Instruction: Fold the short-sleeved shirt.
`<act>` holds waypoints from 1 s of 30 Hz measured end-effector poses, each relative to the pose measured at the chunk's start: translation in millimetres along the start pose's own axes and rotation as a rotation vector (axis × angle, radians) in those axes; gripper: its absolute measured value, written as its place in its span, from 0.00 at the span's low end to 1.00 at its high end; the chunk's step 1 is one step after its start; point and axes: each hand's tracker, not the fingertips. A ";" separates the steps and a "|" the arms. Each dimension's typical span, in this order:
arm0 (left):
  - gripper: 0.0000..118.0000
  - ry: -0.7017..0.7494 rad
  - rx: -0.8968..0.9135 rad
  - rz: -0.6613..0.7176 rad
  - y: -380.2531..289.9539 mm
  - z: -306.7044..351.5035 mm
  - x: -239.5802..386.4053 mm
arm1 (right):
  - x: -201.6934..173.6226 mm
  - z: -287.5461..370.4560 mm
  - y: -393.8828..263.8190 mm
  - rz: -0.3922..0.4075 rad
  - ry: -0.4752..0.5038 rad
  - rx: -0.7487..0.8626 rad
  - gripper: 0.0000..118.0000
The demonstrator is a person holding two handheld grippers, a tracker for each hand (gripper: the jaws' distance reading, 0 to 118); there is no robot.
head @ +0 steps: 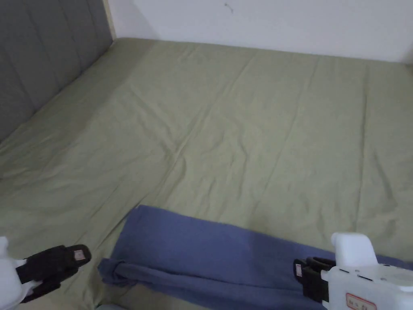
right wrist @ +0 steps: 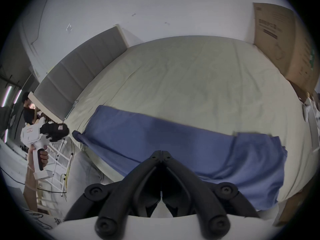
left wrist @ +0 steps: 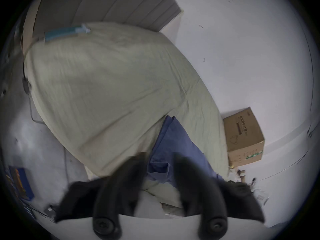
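Note:
A blue short-sleeved shirt (head: 209, 258) lies as a long folded strip along the near edge of the green bed sheet (head: 242, 133). My left gripper (head: 80, 261) hovers just left of the shirt's bunched left end, apart from it. In the left gripper view its jaws (left wrist: 159, 157) stand open and blurred, with the shirt's end (left wrist: 173, 139) beyond them. My right gripper (head: 299, 269) is over the strip's right part. In the right gripper view its jaws (right wrist: 161, 152) are shut tip to tip above the shirt (right wrist: 173, 139), with no cloth seen between them.
A grey padded headboard (head: 40, 52) borders the bed on the left and a white wall (head: 282, 24) runs behind. A cardboard box (left wrist: 242, 136) stands at the bed's far right end. Beyond the bed's left side are a white rack (right wrist: 58, 157) and another person (right wrist: 28, 108).

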 end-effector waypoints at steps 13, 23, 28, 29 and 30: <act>0.83 -0.252 -0.134 0.269 0.4 -74.3 -34.0 | -23.7 -6.7 1.2 0.125 -0.007 -0.104 0.00; 0.03 -0.063 -0.224 0.138 -2.8 -103.3 -25.2 | -14.5 -7.2 -6.8 0.083 -0.015 -0.136 0.00; 0.03 -0.104 -0.164 0.068 -1.3 -89.5 1.4 | 2.4 5.2 -10.7 0.056 -0.034 -0.111 0.00; 0.03 -0.046 -0.161 -0.003 0.4 -86.1 17.9 | 7.3 9.3 -10.8 0.036 -0.030 -0.101 0.00; 0.03 -0.014 -0.156 -0.095 1.4 -83.3 39.4 | 13.4 13.0 -10.6 0.016 -0.026 -0.098 0.00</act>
